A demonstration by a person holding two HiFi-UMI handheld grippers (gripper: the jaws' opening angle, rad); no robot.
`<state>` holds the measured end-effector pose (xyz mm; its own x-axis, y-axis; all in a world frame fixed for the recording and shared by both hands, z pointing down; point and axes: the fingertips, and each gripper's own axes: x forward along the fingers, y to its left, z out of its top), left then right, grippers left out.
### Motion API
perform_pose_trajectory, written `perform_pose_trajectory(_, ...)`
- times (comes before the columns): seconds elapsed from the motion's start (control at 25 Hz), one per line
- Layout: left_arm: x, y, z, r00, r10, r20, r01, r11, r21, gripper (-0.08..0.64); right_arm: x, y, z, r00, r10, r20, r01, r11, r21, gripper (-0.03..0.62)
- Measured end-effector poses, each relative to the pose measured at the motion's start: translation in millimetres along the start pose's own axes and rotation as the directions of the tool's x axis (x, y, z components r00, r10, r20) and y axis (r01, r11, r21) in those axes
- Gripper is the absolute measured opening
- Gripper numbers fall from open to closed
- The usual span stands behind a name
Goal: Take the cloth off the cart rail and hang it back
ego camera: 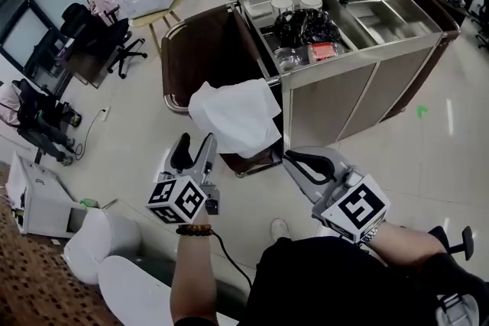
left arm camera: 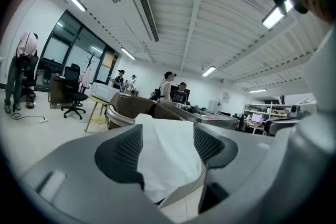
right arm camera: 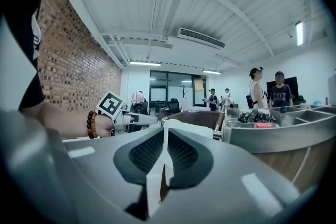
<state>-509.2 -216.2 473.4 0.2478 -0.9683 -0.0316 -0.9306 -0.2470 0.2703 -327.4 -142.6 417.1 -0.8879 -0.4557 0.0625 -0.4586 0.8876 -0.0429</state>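
A: The white cloth is lying draped over the cart rail, right at the corner where the rail is meeting the cart. How is it looking from your side?

B: Plain white, no print, softly creased. It is humping up over the rail and hanging down in loose folds, with one corner dangling lowest.

A: And the right gripper?

B: It is pinching. In the right gripper view its jaws are sitting closed on a thin upright fold of the cloth, and the white edge is running straight down between the two dark pads.

A: So the right one is gripping the cloth's near edge. What about the left gripper?

B: It is spread wide and holding nothing. In the left gripper view the cloth is showing between the jaws but beyond them, and neither jaw is pressing on it. The cart rail is curving out from under the cloth's left side.

A: Both grippers are pointing level at the cart's end. The left one is hovering just beside the hanging cloth and the right one is touching it.
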Motion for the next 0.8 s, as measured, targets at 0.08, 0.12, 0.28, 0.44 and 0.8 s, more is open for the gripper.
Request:
perform_pose_trajectory(0.08, 11, 22, 2, 1.0, -0.022, -0.018, 0.021, 1.0, -0.017, 0.29, 23, -2, 3, 1.0, -0.01, -0.004, 0.01, 1.0, -0.02, 0.023)
perform_pose_trajectory(0.12, 17, 30, 1, 0.999, -0.035, -0.028, 0.034, 0.999, -0.026, 0.291, 32, -6, 3, 1.0, -0.011, 0.012, 0.012, 0.998, -0.06, 0.023)
perform_pose_trajectory(0.28, 41, 55, -16, 0.993, -0.088, -0.079, 0.084, 0.995, -0.061, 0.295, 64, -17, 2, 0.999, -0.032, 0.007, 0.032, 0.997, -0.076, 0.023)
perform_pose_trajectory(0.44, 55, 66, -33, 0.978, -0.168, -0.12, 0.155, 0.982, -0.108, 0.295, 89, -20, -3, 0.998, -0.049, -0.026, 0.048, 0.998, -0.039, 0.023)
perform_pose_trajectory(0.8, 60, 63, -34, 0.952, -0.283, -0.12, 0.266, 0.954, -0.136, 0.285, 121, -21, -6, 0.995, -0.063, -0.073, 0.064, 0.998, 0.018, 0.023)
